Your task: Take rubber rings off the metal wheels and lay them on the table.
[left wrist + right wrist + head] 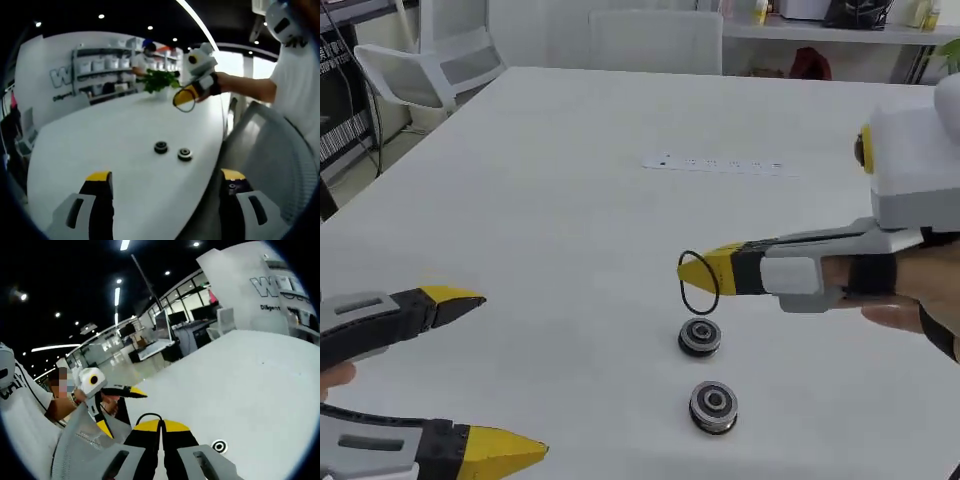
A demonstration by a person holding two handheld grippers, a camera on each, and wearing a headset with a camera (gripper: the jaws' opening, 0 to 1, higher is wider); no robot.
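The right gripper [706,270], jaws pinched shut, dangles the rubber ring [698,284] upright, stretched vertically; the left gripper [500,374] gapes wide.

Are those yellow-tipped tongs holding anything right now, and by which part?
The right tongs are shut on a thin black rubber ring, pinching its upper edge so it dangles. The left tongs are open and hold nothing.
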